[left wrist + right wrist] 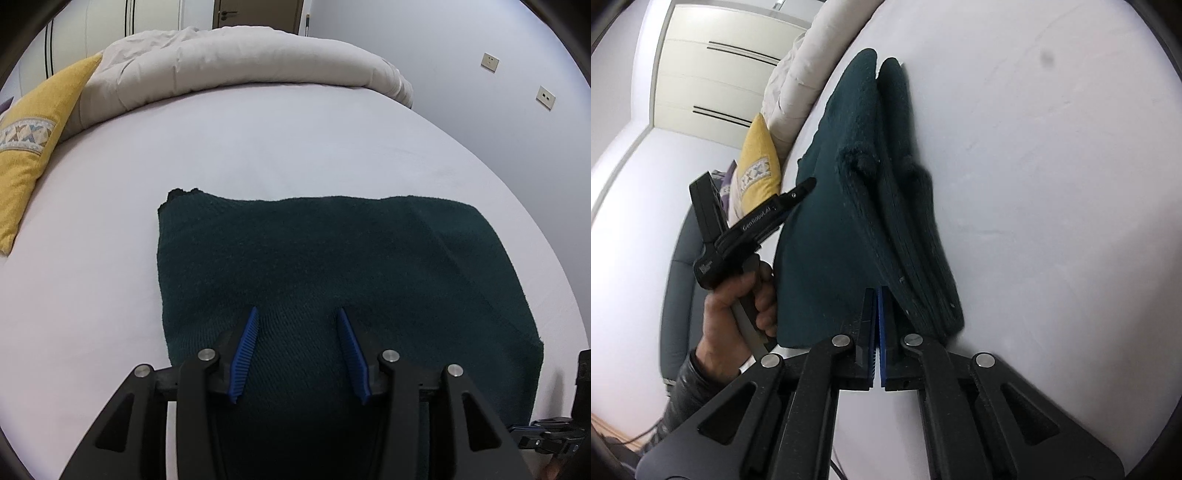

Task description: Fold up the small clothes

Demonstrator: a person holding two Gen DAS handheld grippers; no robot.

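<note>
A dark green knitted garment (pixel 332 258) lies flat on the white bed sheet (pixel 258 147), roughly folded into a rectangle. My left gripper (pixel 297 317) hovers over its near edge, open, with cloth below the blue pads (pixel 245 347) and nothing pinched between them. In the right wrist view the garment (pixel 827 229) shows a thick ribbed fold (pixel 916 251) on its right side. My right gripper (pixel 878 295) is shut, pads together, tips right at the garment's near edge; no cloth shows between them. A hand (pixel 738 299) holds the left gripper (pixel 807 184) over the garment's left side.
A yellow patterned pillow (pixel 33 122) lies at the bed's far left, beside a rolled beige duvet (pixel 240 59) along the far end. The right gripper (pixel 546 434) shows at the garment's near right corner. A wardrobe (pixel 713 74) and a grey seat (pixel 679 258) stand beyond the bed.
</note>
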